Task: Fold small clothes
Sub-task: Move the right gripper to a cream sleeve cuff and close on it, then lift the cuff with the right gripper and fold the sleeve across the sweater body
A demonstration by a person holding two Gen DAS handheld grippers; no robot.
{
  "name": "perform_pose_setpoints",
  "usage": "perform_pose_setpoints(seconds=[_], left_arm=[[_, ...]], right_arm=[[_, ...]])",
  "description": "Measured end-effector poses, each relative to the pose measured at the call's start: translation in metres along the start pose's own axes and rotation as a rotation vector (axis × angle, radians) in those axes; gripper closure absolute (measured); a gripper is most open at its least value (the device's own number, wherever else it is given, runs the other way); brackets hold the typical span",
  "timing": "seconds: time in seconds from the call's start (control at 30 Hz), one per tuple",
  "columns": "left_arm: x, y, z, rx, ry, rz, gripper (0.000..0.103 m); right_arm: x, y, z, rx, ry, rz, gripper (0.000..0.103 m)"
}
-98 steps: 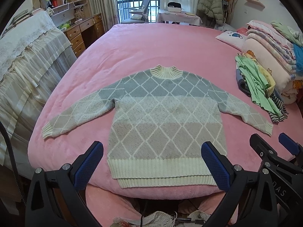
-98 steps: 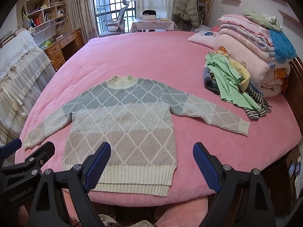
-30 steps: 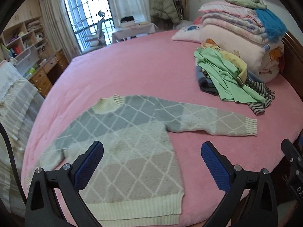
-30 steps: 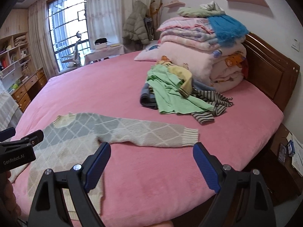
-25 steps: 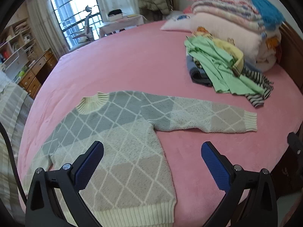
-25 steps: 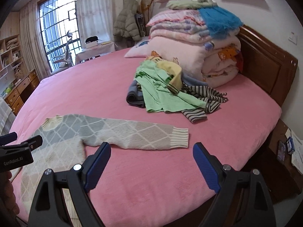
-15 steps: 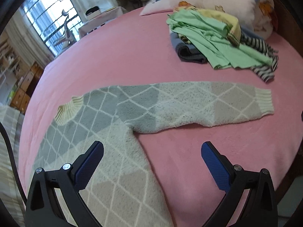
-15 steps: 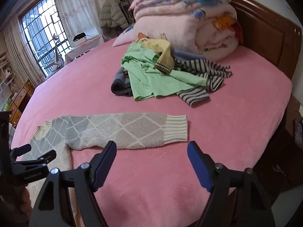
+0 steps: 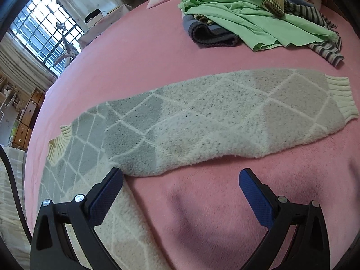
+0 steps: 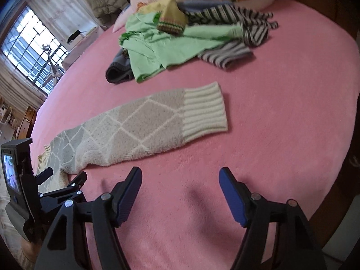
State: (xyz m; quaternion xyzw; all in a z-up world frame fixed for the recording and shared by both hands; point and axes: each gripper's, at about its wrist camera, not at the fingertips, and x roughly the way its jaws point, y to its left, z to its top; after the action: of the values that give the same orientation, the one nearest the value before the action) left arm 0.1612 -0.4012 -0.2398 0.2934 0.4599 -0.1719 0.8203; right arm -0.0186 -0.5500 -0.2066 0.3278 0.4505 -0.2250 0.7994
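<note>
A grey, beige and cream diamond-knit sweater lies flat on the pink bed (image 9: 126,51). Its right sleeve (image 9: 202,121) stretches out to the right and ends in a ribbed cream cuff (image 10: 204,110). My left gripper (image 9: 181,175) hovers open just below the armpit, its left pad over the sweater body and its right pad over bare blanket. My right gripper (image 10: 180,175) hangs over bare pink blanket just short of the sleeve (image 10: 135,130). Its jaws are closing a little, with nothing between them.
A heap of loose clothes (image 9: 247,15), green, striped and dark blue, lies beyond the sleeve, seen also as the clothes heap (image 10: 180,38). Folded blankets and a pillow stack up behind it. The bed's right edge and a wooden frame (image 10: 351,180) are close by.
Both grippers have come down and to the right, from over the sweater's hem to close above the right sleeve. The right jaws have narrowed slightly. The sweater has not moved.
</note>
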Motion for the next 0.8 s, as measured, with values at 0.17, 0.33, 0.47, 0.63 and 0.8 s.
perform_pose_setpoints(seconds=[0.17, 0.33, 0.47, 0.63, 0.8], left_arm=[[0.013, 0.001, 0.003, -0.032, 0.032, -0.002, 0.000], [0.020, 0.003, 0.006, -0.072, 0.055, -0.023, 0.000], [0.023, 0.003, 0.008, -0.082, 0.055, -0.027, 0.000], [0.031, 0.002, 0.010, -0.099, 0.070, -0.045, 0.006], [0.042, 0.004, 0.010, -0.112, 0.133, -0.098, 0.050]], right_arm=[[0.034, -0.008, 0.010, 0.085, 0.034, 0.010, 0.032], [0.056, -0.011, 0.025, 0.151, 0.020, -0.010, 0.032], [0.064, -0.007, 0.036, 0.160, -0.001, -0.026, 0.032], [0.069, -0.011, 0.047, 0.172, -0.028, -0.036, 0.063], [0.066, -0.014, 0.052, 0.172, -0.041, 0.000, 0.093]])
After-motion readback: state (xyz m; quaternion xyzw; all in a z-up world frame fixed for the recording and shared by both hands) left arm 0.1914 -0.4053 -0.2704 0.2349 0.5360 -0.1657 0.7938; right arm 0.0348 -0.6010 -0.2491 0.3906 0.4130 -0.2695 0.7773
